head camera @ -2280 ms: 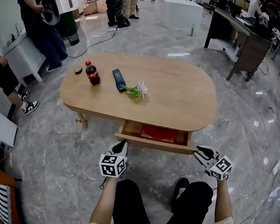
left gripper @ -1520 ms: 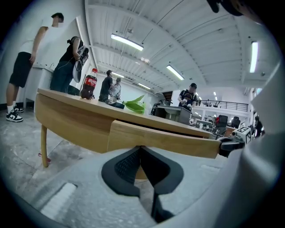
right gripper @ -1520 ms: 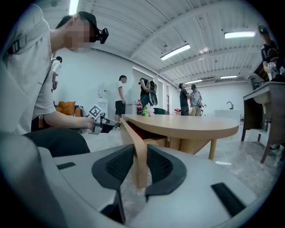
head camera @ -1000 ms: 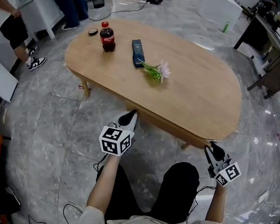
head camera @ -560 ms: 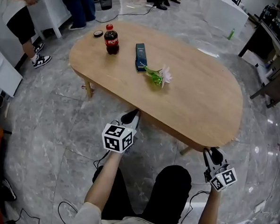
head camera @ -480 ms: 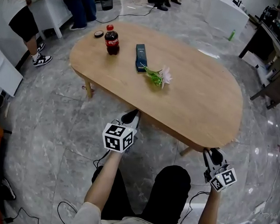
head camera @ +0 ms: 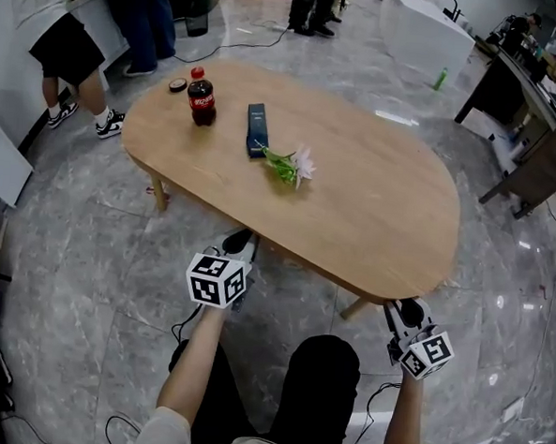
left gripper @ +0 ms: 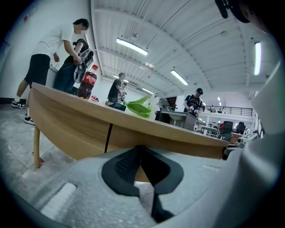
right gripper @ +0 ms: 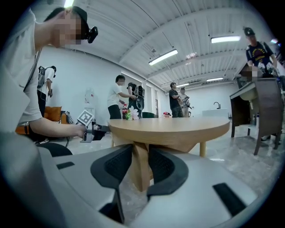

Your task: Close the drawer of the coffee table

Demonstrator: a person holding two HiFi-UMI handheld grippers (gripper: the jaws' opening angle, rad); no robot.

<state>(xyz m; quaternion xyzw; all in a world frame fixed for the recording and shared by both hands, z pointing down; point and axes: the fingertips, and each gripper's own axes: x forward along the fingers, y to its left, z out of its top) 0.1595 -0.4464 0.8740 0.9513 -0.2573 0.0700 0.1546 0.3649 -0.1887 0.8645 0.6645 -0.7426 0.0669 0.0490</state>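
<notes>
Along the near edge of the coffee table (head camera: 372, 222), the drawer (left gripper: 178, 141) is sitting flush with the wooden apron, and only a thin dark seam (left gripper: 108, 138) is marking its left end. From overhead nothing is poking out from under the top, so to my eye the closing is looking finished.

The left gripper (head camera: 242, 241) is hovering just beside that edge with its jaws meeting at the tips and nothing caught in them. Whether it is touching the front I cannot tell.

Over at the table's right end, the right gripper (head camera: 399, 311) has just been opening its jaws. They are standing apart and pinching nothing. A table leg (right gripper: 140, 171) is showing through the gap, but it is standing further off.

As for how the drawer is going to handle, I am judging it as a stiff wooden box that slides straight in and out, of modest weight and not fragile. I am seeing no knob or pull on the front, so there is nothing to pinch. The place to work it is the flat face, pressing squarely at the middle or evenly at both ends, since a push at one corner could be skewing it in its slot. The finish is looking smooth, so a pad could be slipping sideways. With a cola bottle (head camera: 202, 97) and a flower (head camera: 291, 164) standing on top, any last nudge is wanting a gentle hand.
</notes>
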